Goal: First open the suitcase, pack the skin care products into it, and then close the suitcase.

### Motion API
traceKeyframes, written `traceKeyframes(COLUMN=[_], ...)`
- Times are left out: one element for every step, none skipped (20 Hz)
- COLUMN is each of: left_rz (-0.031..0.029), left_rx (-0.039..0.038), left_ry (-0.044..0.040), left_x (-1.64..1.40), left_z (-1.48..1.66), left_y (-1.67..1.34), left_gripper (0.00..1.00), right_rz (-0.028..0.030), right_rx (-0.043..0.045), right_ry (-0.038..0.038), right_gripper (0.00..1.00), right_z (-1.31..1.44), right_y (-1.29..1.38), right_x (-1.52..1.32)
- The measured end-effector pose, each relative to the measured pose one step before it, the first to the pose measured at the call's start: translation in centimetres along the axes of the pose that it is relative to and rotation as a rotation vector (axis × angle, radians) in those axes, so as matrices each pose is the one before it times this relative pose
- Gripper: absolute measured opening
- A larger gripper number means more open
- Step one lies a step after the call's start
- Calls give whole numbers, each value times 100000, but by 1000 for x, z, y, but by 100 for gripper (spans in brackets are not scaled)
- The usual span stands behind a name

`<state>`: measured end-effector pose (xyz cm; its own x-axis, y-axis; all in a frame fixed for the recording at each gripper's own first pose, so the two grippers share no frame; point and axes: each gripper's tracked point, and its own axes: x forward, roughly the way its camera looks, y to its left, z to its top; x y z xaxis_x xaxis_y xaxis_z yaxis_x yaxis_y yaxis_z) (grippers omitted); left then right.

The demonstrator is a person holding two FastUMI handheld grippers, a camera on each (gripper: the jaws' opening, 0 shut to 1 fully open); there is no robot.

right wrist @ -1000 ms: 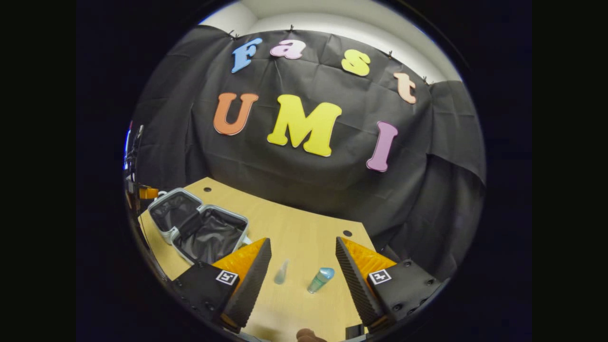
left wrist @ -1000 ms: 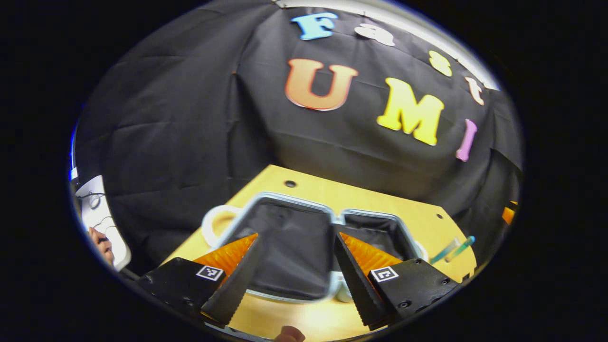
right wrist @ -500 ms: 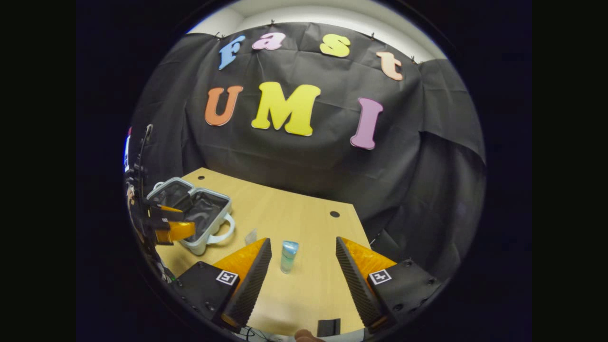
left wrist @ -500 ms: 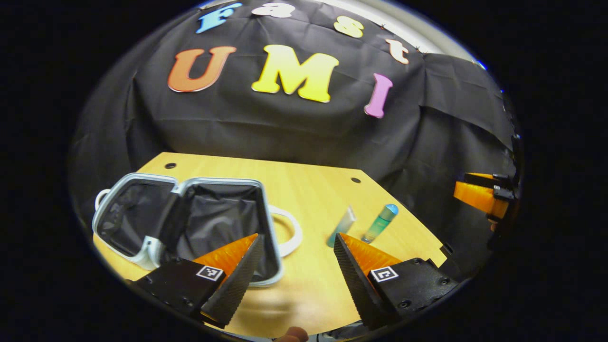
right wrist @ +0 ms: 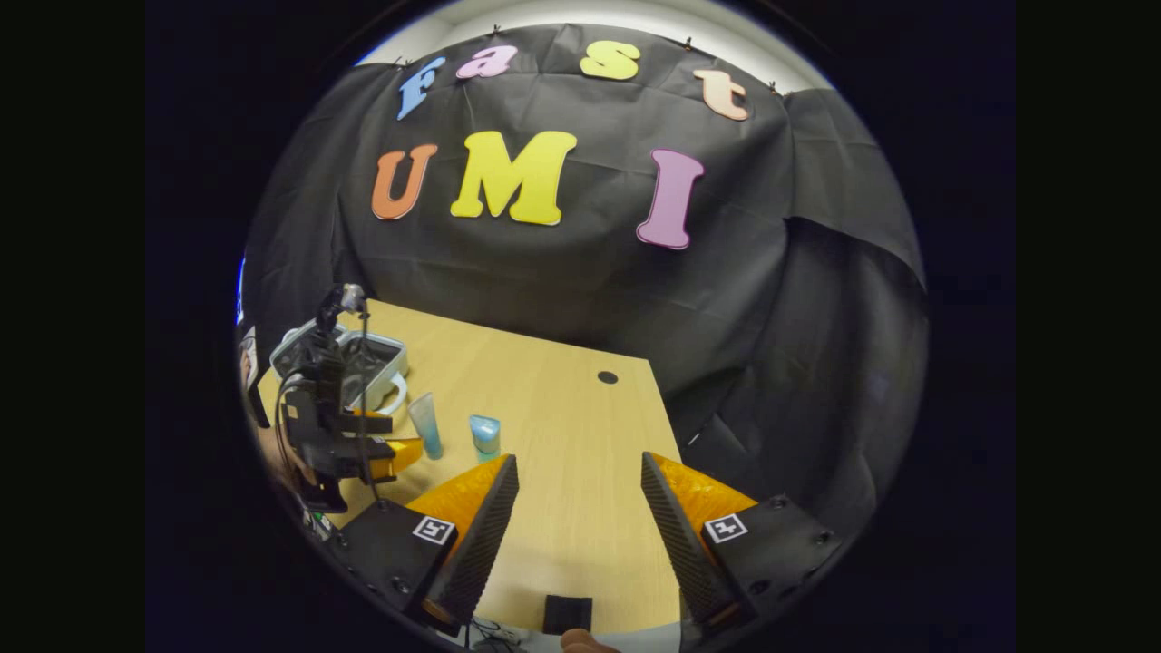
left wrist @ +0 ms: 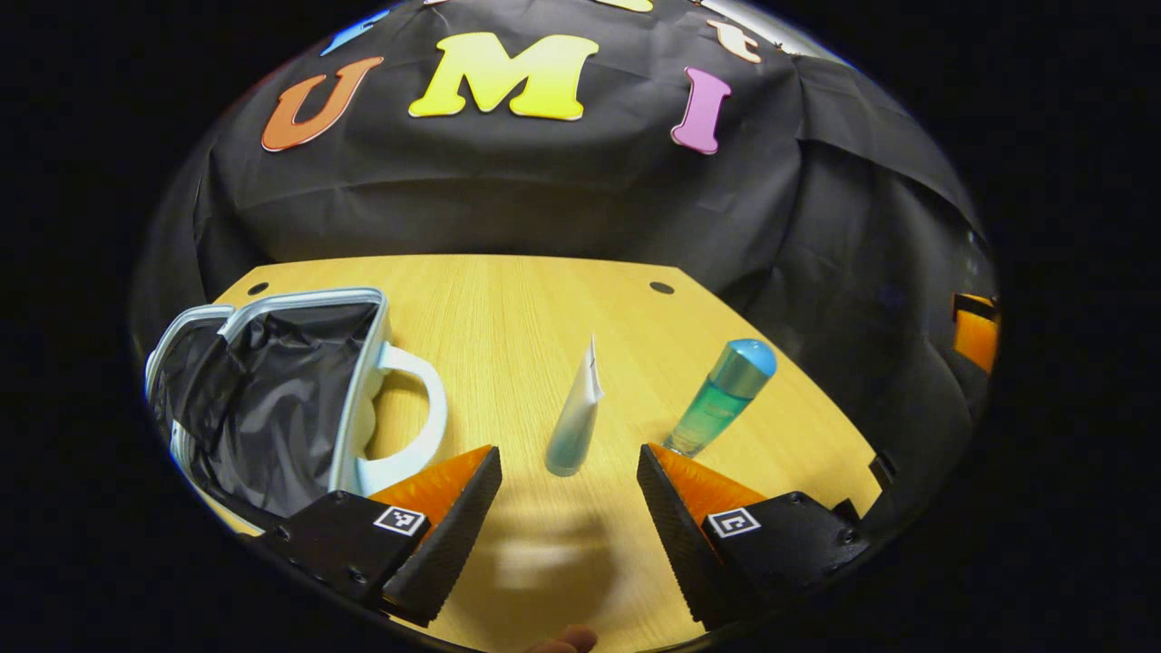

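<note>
The small suitcase (left wrist: pixel 272 390) lies open at the left of the wooden table (left wrist: pixel 508 308), showing black lining and a white handle (left wrist: pixel 413 408). A pale tube (left wrist: pixel 576 422) lies just ahead of my left gripper (left wrist: pixel 567 472), which is open with nothing in it. A green bottle with a blue cap (left wrist: pixel 721 399) lies to the tube's right, near the right finger. In the right gripper view, the tube (right wrist: pixel 424 424) and bottle (right wrist: pixel 484 435) sit left of my right gripper (right wrist: pixel 579 476), which is open and empty. The left gripper (right wrist: pixel 399 437) partly hides the suitcase (right wrist: pixel 376 358) there.
The table's right edge (right wrist: pixel 667 426) drops off against the black cloth. A small black block (right wrist: pixel 567 612) sits at the front edge. Bare wood lies ahead of the right gripper. An orange part of the right gripper (left wrist: pixel 975 331) shows at the far right.
The left gripper has swung right from over the suitcase to face the tube and bottle. The right gripper has shifted right, so both products now lie left of its fingers.
</note>
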<state>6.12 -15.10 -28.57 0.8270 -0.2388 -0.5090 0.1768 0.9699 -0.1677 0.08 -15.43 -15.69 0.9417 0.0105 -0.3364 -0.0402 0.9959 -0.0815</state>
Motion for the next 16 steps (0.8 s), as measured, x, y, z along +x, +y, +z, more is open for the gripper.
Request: traceKeyframes(left_rz=[869,975,938,81,1398,2690,1870,-1404,-2395,-1960,-1254,-228,-179,-1054,-1545,-870], left_rx=[410,731,195,-303,-197,335,-304,-1208,-1278,-612,171,1398,349,-1705,-2336,-1414], left_ry=[716,42,120,632,83,-644,-1514,-128,977,1576,1498,874,587,1428,1352,673], left_x=[1030,850,832,735,490,550,435,434,272,192,158,42,-93,-273,-386,-658], left_z=[-239,-147,-51,-245,11,210,304,16,-107,-294,-147,-112,-2,-258,-174,16], left_y=[77,141,270,87,273,516,336,-388,-587,-458,-288,-103,-170,-308,-520,-363], left_gripper=[97,96,96,96,95,94,91,88,83,78,65,59,47,51,43,42], right_rz=[159,258,-500,-566,-415,-298,33,350,640,868,1379,1559,1234,951,1003,1633], right_rx=[-174,-254,-861,-890,-587,-656,-637,-734,-531,-141,172,348,240,237,132,396], right_ry=[1091,1098,1289,1061,816,785,707,636,785,637,448,168,140,-62,-61,-396], right_gripper=[81,81,81,81,81,81,82,81,80,80,80,80,80,80,82,80], right_z=[-468,-373,-401,-468,-297,-387,-423,-312,-342,-248,-229,-59,-63,100,-4,123], right_y=[-350,-237,-319,-273,-177,-153,-4,7,106,75,203,300,207,133,215,325], right_x=[291,261,231,278,193,131,103,140,148,10,18,70,187,272,133,190])
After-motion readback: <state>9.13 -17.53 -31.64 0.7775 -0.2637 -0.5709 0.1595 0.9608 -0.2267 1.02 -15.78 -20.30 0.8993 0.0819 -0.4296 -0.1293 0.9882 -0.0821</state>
